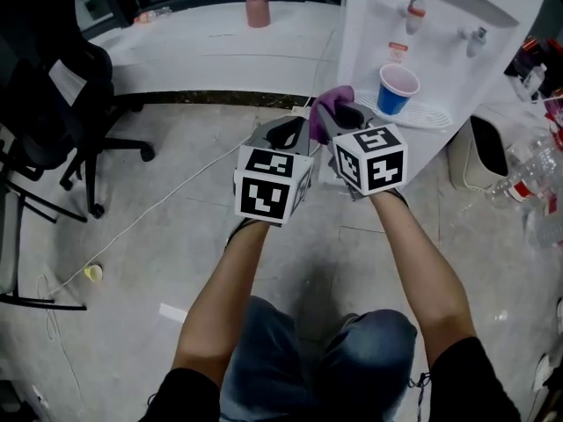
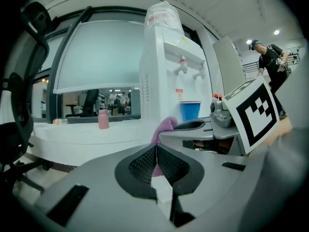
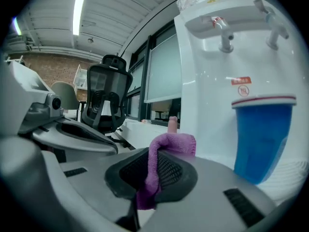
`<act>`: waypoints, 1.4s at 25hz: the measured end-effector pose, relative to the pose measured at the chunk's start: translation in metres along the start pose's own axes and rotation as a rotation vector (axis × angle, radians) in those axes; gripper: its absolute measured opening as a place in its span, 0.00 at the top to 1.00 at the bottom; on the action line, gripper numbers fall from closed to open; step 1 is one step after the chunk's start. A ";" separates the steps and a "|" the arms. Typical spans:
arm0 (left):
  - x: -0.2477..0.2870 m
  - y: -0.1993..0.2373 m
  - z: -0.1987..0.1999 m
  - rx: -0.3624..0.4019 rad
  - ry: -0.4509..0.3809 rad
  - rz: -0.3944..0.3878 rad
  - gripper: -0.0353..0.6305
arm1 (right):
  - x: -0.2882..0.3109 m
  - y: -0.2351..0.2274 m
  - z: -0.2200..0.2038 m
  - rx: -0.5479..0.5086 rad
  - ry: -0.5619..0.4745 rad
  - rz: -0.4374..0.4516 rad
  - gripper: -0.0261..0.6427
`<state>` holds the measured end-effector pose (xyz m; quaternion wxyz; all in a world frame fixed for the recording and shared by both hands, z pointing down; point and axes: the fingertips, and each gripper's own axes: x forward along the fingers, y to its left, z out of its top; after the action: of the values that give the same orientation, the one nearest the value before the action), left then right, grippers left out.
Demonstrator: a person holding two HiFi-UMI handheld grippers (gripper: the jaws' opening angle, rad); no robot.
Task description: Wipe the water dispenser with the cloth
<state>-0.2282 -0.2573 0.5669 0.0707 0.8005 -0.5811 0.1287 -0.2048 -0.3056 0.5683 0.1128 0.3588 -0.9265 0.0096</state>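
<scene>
The white water dispenser (image 1: 440, 33) stands ahead to the right, with two taps and a blue cup (image 1: 397, 89) on its drip tray. A purple cloth (image 1: 331, 105) is pinched in my right gripper (image 1: 339, 121), folded up between its pads (image 3: 169, 170) just short of the dispenser (image 3: 227, 81) and the cup (image 3: 260, 139). My left gripper (image 1: 286, 134) is held beside the right one, shut with its pads (image 2: 145, 164) pressed together and nothing between them. The cloth (image 2: 164, 127) and dispenser (image 2: 166, 81) show beyond them.
A black office chair (image 1: 62, 112) stands at the left. A low white ledge (image 1: 211, 51) carries a pink bottle (image 1: 257, 7). A white cable (image 1: 149, 209) runs over the floor. Plastic bottles (image 1: 528, 170) lie at the right. A person (image 2: 270, 62) stands far off.
</scene>
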 end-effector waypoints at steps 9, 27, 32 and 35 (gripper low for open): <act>0.011 -0.010 -0.032 -0.005 0.041 -0.021 0.91 | 0.001 0.002 -0.051 0.024 0.056 0.001 0.91; 0.045 -0.067 -0.027 0.021 0.045 -0.132 0.91 | -0.069 -0.085 -0.079 0.067 0.075 -0.183 0.91; 0.053 -0.074 -0.028 0.023 0.045 -0.146 0.91 | -0.092 -0.115 -0.087 0.062 0.085 -0.244 0.91; 0.058 -0.079 -0.029 0.025 0.044 -0.157 0.91 | -0.111 -0.137 -0.094 0.018 0.106 -0.297 0.91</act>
<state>-0.1400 -0.2775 0.6138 0.0835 0.8412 -0.5134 0.1477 -0.0147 -0.3246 0.6268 0.1585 0.4917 -0.8560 0.0199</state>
